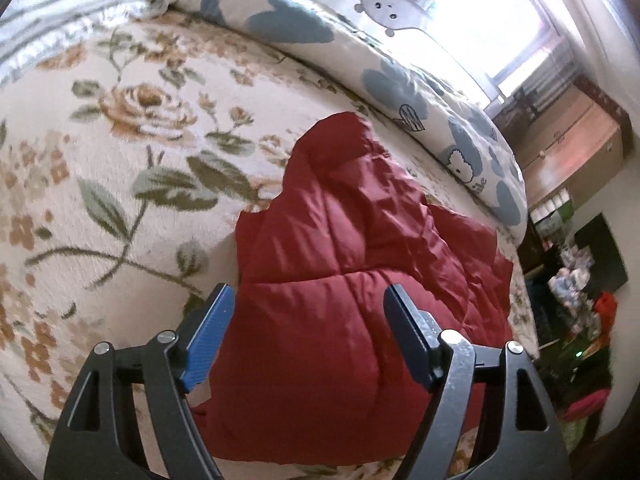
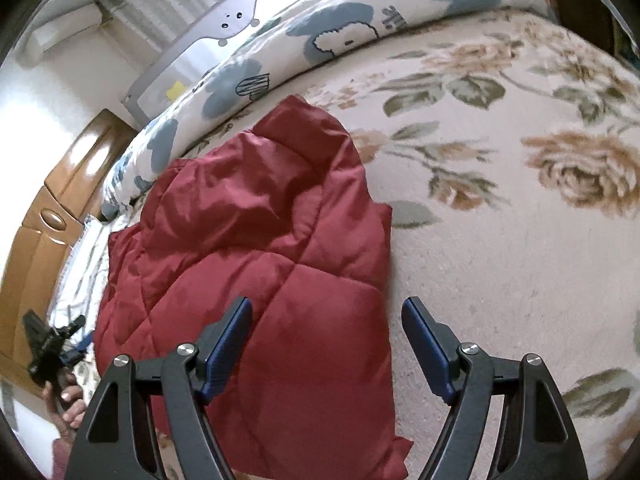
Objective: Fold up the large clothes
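Note:
A dark red quilted padded garment lies folded in a rough rectangle on a cream floral blanket, with a narrower part reaching towards the far bedding. My left gripper hovers open over the garment's near left part, with nothing between its blue pads. In the right wrist view the same garment fills the middle. My right gripper is open above its right edge: one finger is over the red fabric, the other over the blanket. Neither gripper touches the cloth.
A rolled duvet with blue blotches lies along the far side of the bed, with a grey bed rail behind it. Wooden furniture and floor clutter stand past the bed's end. A person's hand shows at lower left.

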`<state>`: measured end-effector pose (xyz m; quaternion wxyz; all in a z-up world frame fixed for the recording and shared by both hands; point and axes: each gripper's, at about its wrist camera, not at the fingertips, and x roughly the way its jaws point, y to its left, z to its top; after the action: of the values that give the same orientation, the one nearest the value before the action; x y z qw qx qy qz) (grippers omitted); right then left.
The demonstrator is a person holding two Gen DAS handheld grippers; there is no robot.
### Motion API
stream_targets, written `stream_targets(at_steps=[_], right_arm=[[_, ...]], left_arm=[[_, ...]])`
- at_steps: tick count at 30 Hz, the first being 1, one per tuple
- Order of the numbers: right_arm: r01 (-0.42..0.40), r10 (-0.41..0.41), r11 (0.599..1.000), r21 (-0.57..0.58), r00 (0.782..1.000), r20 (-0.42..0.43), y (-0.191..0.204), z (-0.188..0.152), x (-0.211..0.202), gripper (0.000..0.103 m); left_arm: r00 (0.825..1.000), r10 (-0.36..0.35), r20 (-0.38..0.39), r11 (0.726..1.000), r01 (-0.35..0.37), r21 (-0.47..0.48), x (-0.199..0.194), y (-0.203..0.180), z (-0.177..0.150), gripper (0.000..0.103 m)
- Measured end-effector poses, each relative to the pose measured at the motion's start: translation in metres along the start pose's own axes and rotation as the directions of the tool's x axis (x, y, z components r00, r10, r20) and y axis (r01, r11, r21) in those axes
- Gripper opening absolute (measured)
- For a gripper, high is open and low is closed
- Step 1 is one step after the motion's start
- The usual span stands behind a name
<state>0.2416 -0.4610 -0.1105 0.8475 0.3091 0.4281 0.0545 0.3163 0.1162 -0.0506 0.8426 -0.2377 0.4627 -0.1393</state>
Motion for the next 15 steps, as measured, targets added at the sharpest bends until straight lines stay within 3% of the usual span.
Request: stream_targets(at_steps=[4, 7, 12, 13, 15], right_arm=[[-0.055, 0.056, 0.996, 0.070, 0.998, -0.017, -0.013, -0.002, 0.005, 0.079], [-0.095, 0.100, 0.988, 0.123, 0.995, -0.028, -0.021, -0.003, 0.010, 0.083], [-0.124, 0.136, 0.979, 0.160, 0.989, -0.063, -0.027, -0.006, 0.024, 0.086], [-0.129, 0.142, 0.978, 0.167, 0.988, -0.068, -0.028, -0.006, 0.026, 0.087], [-0.141, 0.157, 0.973, 0.183, 0.985, -0.074, -0.030, -0.007, 0.030, 0.089]], left_arm=[[0.996, -0.082, -0.047, 0.993, 0.078, -0.084, 0.014, 0.019, 0.001, 0.077], [0.981, -0.173, -0.089, 0.974, 0.157, -0.166, 0.028, 0.032, 0.000, 0.077], [0.968, -0.214, -0.128, 0.966, 0.190, -0.176, 0.043, 0.031, -0.005, 0.078], [0.967, -0.220, -0.131, 0.965, 0.196, -0.175, 0.044, 0.030, -0.004, 0.083], [0.965, -0.224, -0.136, 0.965, 0.199, -0.170, 0.048, 0.027, -0.005, 0.084]])
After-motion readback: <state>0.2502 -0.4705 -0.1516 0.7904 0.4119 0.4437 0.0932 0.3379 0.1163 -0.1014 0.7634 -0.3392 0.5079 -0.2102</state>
